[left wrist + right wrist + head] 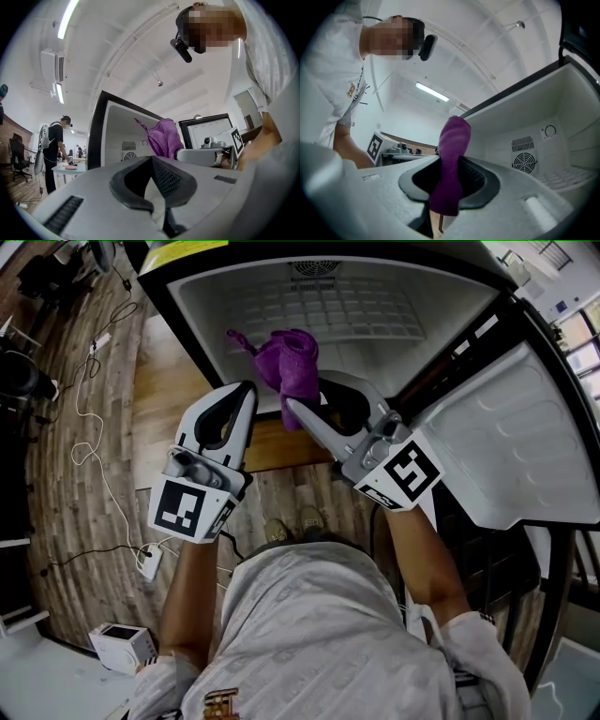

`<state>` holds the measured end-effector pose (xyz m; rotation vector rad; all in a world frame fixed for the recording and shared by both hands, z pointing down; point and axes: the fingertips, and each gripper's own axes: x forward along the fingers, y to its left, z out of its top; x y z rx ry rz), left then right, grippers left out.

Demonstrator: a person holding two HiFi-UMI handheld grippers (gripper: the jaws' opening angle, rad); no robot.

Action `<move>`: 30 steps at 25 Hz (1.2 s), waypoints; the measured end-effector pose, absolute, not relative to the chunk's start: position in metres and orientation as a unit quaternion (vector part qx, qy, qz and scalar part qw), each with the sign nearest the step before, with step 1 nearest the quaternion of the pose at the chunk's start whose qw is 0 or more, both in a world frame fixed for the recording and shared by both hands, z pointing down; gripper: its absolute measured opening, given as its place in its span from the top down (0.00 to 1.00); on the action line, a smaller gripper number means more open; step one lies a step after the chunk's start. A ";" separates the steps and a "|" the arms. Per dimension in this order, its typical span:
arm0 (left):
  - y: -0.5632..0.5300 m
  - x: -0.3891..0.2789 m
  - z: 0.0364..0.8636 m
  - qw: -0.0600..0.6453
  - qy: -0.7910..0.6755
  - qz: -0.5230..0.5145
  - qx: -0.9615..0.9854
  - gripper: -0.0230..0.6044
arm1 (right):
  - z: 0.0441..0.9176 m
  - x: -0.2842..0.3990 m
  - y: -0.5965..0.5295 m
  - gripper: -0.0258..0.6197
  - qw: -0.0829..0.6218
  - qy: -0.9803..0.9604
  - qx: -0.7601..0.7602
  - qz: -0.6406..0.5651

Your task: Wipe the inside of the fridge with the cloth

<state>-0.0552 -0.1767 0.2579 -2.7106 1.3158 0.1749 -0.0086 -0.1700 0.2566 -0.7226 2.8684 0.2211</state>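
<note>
L tongs (250, 390): jaws together, nothing between them, held just outside the fridge (403, 343) mouth. Cloth (292, 360): purple, bunched, at the opening, pinched in R tongs (292, 409). Door (525, 437) stands open at right. Can't tell whether the interior is wiped yet. Recommend: press a broad fold flat on walls & floor, use overlapping strokes w/ firm grip, and keep L tongs clear.

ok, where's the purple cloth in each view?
Head view: purple cloth upper centre, at the fridge mouth.
Left gripper view: cloth at centre, beyond the jaws.
Right gripper view: cloth at centre, clamped between the jaws.
Shared landmark: the round fan grille on the fridge's back wall.
</note>
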 end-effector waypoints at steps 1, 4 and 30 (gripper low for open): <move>-0.176 -0.054 0.257 0.064 0.433 0.056 -0.897 0.96 | 0.256 -0.009 -0.168 0.79 0.090 0.964 -0.240 0.076; -0.173 -0.051 0.256 0.068 0.428 0.055 -0.900 0.96 | 0.253 -0.011 -0.164 0.79 0.093 0.965 -0.233 0.083; -0.169 -0.051 0.258 0.060 0.426 0.060 -0.901 0.96 | 0.261 -0.014 -0.161 0.80 0.086 0.964 -0.238 0.077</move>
